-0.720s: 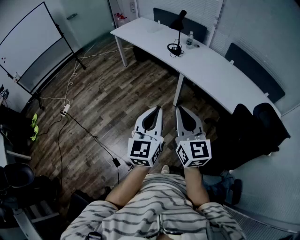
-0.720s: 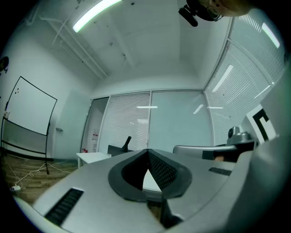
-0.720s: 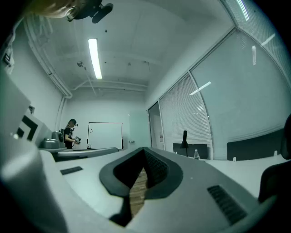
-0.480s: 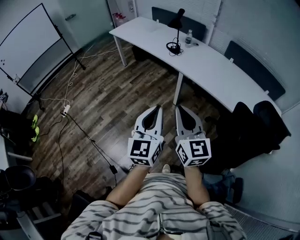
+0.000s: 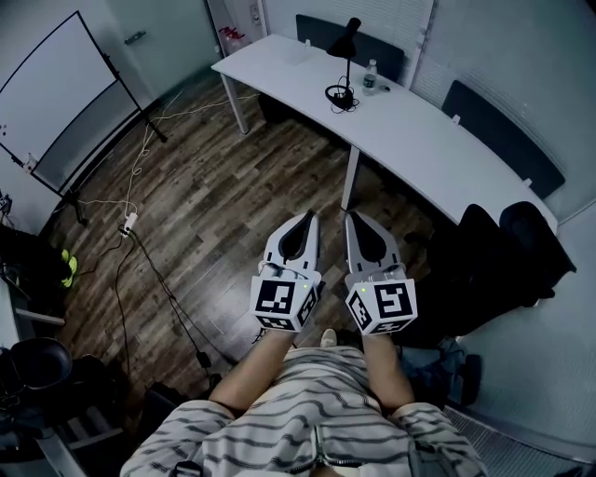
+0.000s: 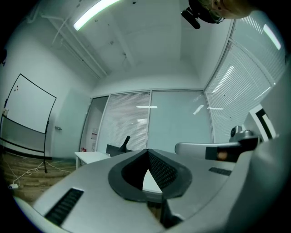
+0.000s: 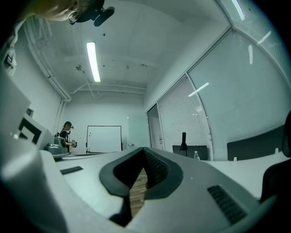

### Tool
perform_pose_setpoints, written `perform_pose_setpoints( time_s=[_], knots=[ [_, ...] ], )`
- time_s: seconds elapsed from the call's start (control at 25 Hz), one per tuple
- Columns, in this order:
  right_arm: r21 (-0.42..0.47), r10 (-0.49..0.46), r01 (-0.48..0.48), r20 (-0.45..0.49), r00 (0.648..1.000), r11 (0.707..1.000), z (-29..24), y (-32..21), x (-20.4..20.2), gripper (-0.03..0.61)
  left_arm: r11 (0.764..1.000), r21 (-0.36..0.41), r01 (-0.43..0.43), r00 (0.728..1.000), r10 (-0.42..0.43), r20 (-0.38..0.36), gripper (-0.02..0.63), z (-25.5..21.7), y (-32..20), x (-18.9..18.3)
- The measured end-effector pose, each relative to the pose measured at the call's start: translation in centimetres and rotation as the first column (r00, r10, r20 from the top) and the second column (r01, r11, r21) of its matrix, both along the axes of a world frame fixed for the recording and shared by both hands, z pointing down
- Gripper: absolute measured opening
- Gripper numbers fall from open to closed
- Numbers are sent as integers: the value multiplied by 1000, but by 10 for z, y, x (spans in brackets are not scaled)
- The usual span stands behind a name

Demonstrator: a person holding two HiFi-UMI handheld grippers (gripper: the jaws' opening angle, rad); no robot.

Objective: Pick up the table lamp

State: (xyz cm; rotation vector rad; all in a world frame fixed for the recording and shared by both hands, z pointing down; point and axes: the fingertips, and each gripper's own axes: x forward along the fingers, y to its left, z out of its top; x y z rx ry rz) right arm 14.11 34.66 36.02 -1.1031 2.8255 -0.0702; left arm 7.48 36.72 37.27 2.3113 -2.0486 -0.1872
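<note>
Approach is the step in hand. The table lamp (image 5: 346, 58) stands near the bench's (image 5: 419, 140) far edge, well apart from the left gripper (image 5: 308, 218) and right gripper (image 5: 353, 218), both closed together and empty. Next, probably, one must come near and open around the stem.

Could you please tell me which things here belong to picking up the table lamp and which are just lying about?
Belongs to the job: table lamp; white table it stands on; left hand-held gripper and right hand-held gripper, both shut and empty.
Just lying about: water bottle beside the lamp; whiteboard; power strip; black chair.
</note>
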Motion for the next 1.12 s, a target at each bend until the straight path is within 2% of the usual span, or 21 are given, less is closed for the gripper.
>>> perform_pose_setpoints(
  time_s=[0.4,0.64,0.8,1.12],
  knots=[
    [-1,-9,9,15,1000,1000,4,-42,20,11,999,-8,44,999,-44,17,6,8,-40,16],
    [-27,10,-10,13,1000,1000,17,-77,18,12,1000,-23,15,1000,-15,13,6,15,-82,13],
    [-33,47,-47,12,999,998,24,-117,2,12,1000,-17,-13,1000,13,6,6,23,-126,-4],
    [-43,101,-101,-2,995,994,28,-198,-52,11,999,-10,-48,999,48,-3,6,22,-205,-64]
  ],
)
